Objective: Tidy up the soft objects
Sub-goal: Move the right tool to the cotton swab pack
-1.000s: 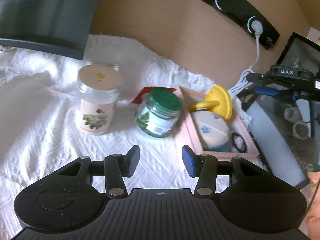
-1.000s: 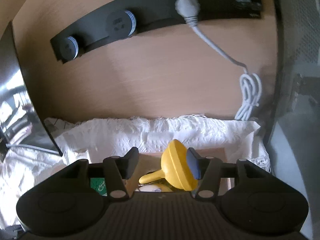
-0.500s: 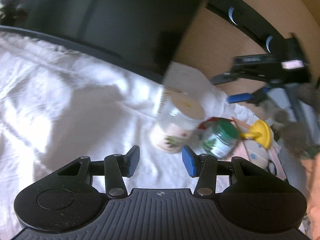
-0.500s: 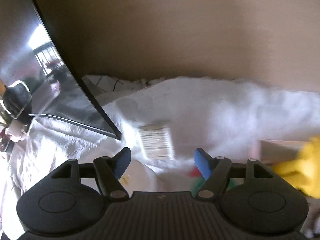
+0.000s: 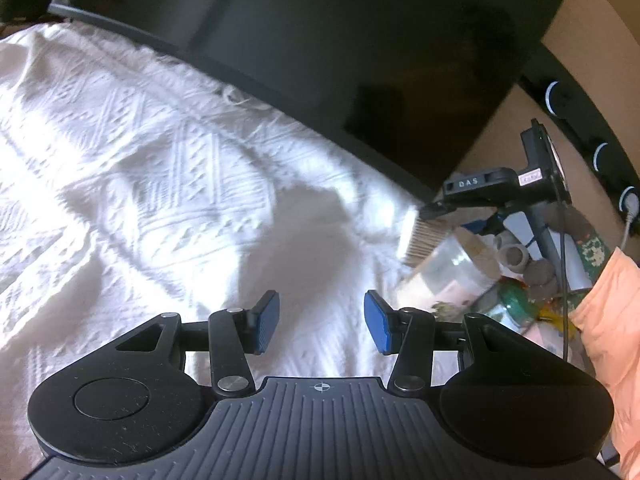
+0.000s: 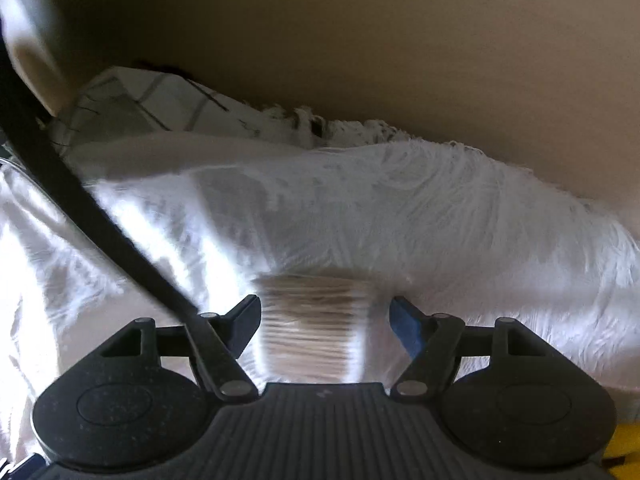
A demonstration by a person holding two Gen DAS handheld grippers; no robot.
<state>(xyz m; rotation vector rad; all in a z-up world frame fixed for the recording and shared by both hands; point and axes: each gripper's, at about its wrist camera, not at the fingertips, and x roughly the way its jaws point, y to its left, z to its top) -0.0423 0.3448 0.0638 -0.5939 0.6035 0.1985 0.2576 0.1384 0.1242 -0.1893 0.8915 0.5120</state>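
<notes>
A clear box of cotton swabs (image 6: 316, 328) stands on the white cloth (image 6: 440, 216), between my right gripper's open fingers (image 6: 324, 324) but untouched; it is blurred. It also shows in the left wrist view (image 5: 424, 236), under the right gripper body (image 5: 488, 188). My left gripper (image 5: 320, 320) is open and empty above bare white cloth (image 5: 140, 168). A floral jar (image 5: 452, 276), a green-lidded jar (image 5: 508, 308) and a bit of the yellow funnel (image 5: 554, 316) sit at the right.
A large black monitor (image 5: 320, 40) stands at the back of the cloth; its edge (image 6: 80, 208) crosses the right wrist view. A wooden wall with a black socket strip (image 5: 600, 152) lies behind. A checked cloth (image 6: 152, 104) lies at the back left.
Both grippers swung left, away from the pink tray and funnel. The right gripper opened wider and came down around the swab box. The left now faces bare cloth.
</notes>
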